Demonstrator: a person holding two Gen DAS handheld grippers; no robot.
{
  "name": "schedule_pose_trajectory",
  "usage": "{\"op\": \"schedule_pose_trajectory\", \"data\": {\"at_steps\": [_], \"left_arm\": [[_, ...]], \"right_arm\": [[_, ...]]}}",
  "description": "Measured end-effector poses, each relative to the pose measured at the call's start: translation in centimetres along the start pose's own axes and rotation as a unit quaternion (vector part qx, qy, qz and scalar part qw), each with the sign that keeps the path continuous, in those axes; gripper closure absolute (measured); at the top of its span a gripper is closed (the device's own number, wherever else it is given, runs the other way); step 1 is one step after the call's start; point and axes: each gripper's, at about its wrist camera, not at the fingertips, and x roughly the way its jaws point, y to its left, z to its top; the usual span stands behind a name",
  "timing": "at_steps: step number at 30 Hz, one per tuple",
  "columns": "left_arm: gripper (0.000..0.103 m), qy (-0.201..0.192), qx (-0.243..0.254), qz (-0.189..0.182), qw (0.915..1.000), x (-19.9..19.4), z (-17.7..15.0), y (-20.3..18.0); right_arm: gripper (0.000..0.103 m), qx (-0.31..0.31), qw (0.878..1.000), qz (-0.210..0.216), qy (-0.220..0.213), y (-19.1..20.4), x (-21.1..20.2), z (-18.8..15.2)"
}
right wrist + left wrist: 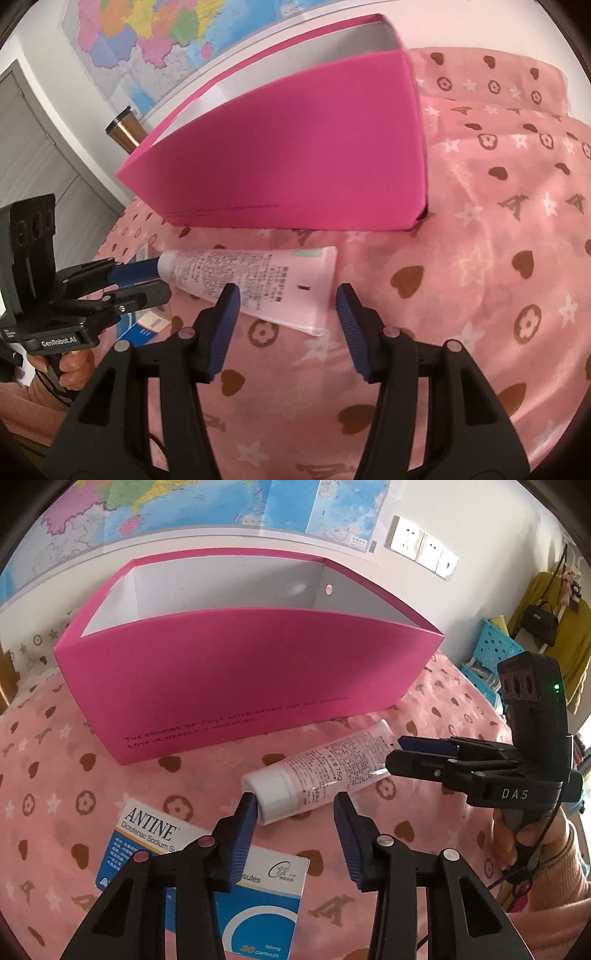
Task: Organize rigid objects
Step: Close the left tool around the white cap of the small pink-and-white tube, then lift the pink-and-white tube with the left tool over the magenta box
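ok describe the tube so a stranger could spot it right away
Find the big pink box standing on the pink patterned cloth. Just in front of it lies the tube, pale pink with a white cap, round and printed, unlike the flat blue-and-white medicine carton nearby.

Pink cloth (110,786): box (229,679), tube (325,771), carton (207,882).

A home bedroom: patterned pink bedspread (74,775), wall map (184,506), hanging clothes (565,627).

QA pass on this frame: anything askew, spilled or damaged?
No spill or damage visible. The open magenta cardboard box stands upright with nothing visible inside. The pink-and-white plastic tube lies on its side on the pink patterned blanket, still outside the box, as does the blue-and-white medicine carton.
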Motion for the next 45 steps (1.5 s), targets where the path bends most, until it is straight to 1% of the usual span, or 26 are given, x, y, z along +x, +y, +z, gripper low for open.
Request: {"op": "schedule_pose_trajectory", "data": {"at_steps": [6,10,17,31,45], "left_arm": [[0.06,-0.003,0.0,-0.009,1.0,-0.3,0.2,-0.5],[0.06,-0.011,0.009,-0.011,0.9998,-0.7,0.5,-1.1],[0.06,-0.03,0.019,-0.016,0.9993,-1.9,1.2,-1.8],[0.06,-0.063,0.036,-0.022,0.9971,-3.8,2.7,-3.1],[0.06,-0.097,0.047,-0.016,0.994,-5.2,4.9,-3.5]], "right_arm": [[0.046,0.003,1.0,-0.001,-0.006,-0.2,-0.7,-0.3],[0.046,-0.004,1.0,-0.011,-0.014,0.1,-1.6,-0.4],[0.046,-0.014,0.999,-0.014,-0.035,0.6,-3.6,-0.1],[0.046,-0.035,0.996,-0.023,-0.076,1.3,-6.7,1.0],[0.046,-0.054,0.993,-0.032,-0.104,1.9,-8.2,2.9]]}}
